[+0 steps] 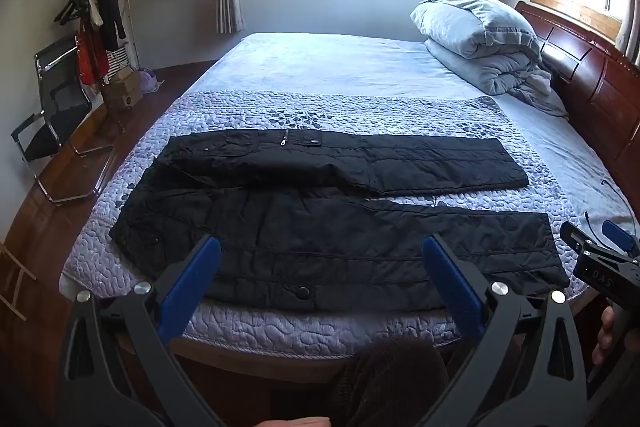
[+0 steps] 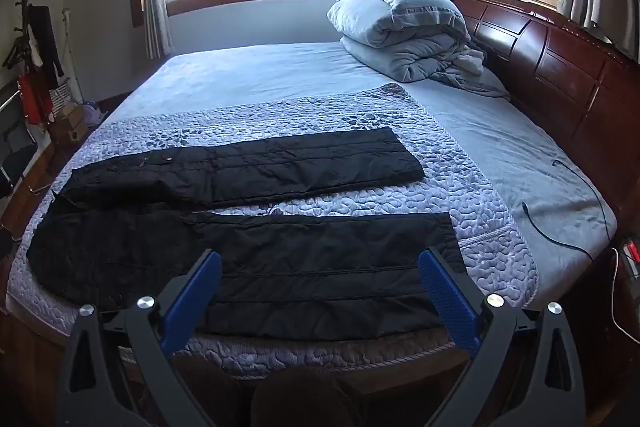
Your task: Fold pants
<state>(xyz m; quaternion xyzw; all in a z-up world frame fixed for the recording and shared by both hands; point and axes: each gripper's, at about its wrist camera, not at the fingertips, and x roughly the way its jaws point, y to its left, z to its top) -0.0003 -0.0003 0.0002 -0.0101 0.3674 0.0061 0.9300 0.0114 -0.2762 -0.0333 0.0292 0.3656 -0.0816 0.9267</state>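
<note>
Black quilted pants point(image 1: 320, 219) lie spread flat on the purple quilted bedspread point(image 1: 320, 107), waist to the left and both legs running right, with a gap between the legs. In the right wrist view the same pants point(image 2: 260, 247) fill the near half of the bed. My left gripper point(image 1: 320, 247) hovers above the near leg by the bed's front edge, jaws wide open and nothing between them. My right gripper point(image 2: 320, 259) also stands open over the near leg, closer to the hem, empty. The right gripper point(image 1: 600, 247) shows at the right edge of the left wrist view.
A folded grey duvet point(image 1: 480, 39) is piled at the far right by the dark wooden headboard point(image 1: 592, 75). A black cable point(image 2: 560, 227) trails over the blue sheet on the right. A chair point(image 1: 56, 123) and a coat stand point(image 1: 92, 7) stand left of the bed.
</note>
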